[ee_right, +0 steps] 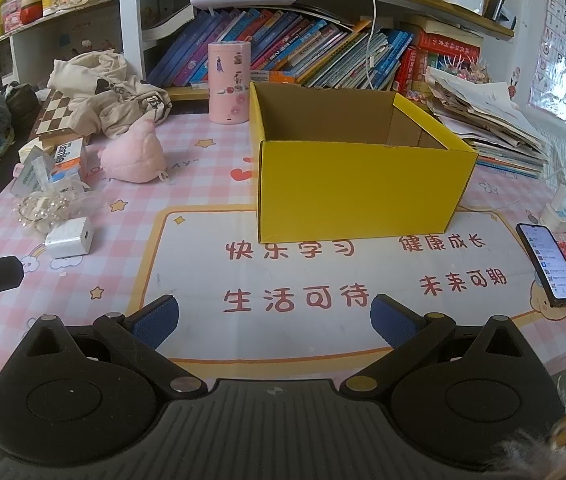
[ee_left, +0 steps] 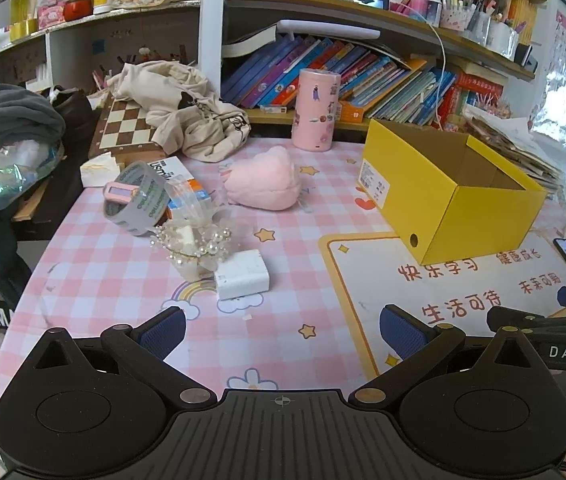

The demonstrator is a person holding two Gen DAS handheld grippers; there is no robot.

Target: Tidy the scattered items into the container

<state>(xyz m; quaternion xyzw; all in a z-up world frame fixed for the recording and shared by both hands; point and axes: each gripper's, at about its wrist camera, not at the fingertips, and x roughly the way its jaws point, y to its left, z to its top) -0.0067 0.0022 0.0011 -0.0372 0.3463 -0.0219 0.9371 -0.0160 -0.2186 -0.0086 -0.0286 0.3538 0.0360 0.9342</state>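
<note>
since both tongs stand wide open and empty, nothing is picked yet. from the left tongs (ee_left: 281, 330) the white charger (ee_left: 241, 275) lies near at 12 o'clock, long axis crosswise, the pearl trinket (ee_left: 195, 246) touching it behind. the right tongs (ee_right: 273, 318) face the empty yellow box (ee_right: 357, 190) at 12 o'clock on the worktop (ee_right: 203, 152).

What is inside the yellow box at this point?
Nothing shows inside the yellow box: only bare brown cardboard walls are visible in both wrist views. Its floor near the front wall is hidden by that wall, so a small flat item there cannot be ruled out.
</note>
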